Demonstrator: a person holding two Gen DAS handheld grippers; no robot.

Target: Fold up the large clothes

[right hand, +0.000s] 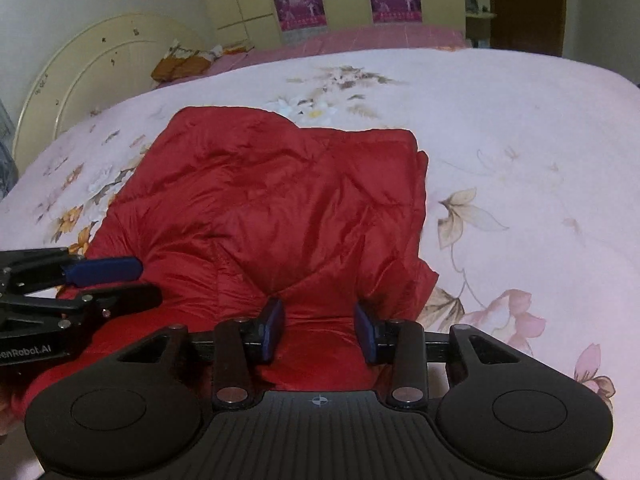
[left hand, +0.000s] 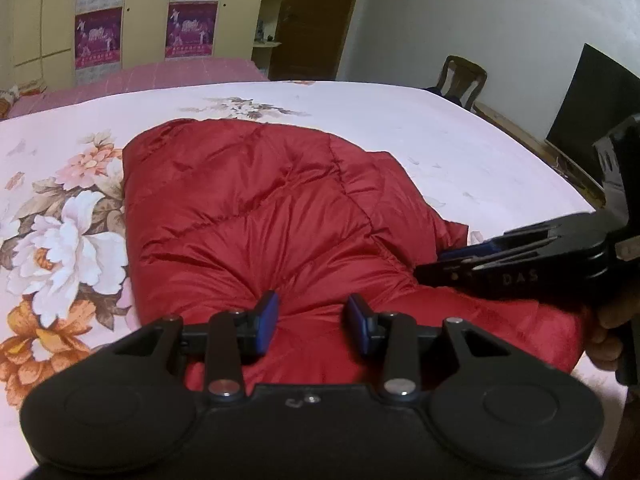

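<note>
A red quilted down jacket lies folded into a bundle on the bed, also in the right wrist view. My left gripper is open, its blue pads on either side of a bulge at the jacket's near edge. My right gripper is open in the same way over the near edge, further right. The right gripper shows from the side in the left wrist view. The left gripper shows at the left in the right wrist view. Neither clamps cloth.
The bed carries a pale pink floral sheet. A wooden chair and a dark screen stand at the right. A yellow wardrobe is at the back, a cream headboard at the left.
</note>
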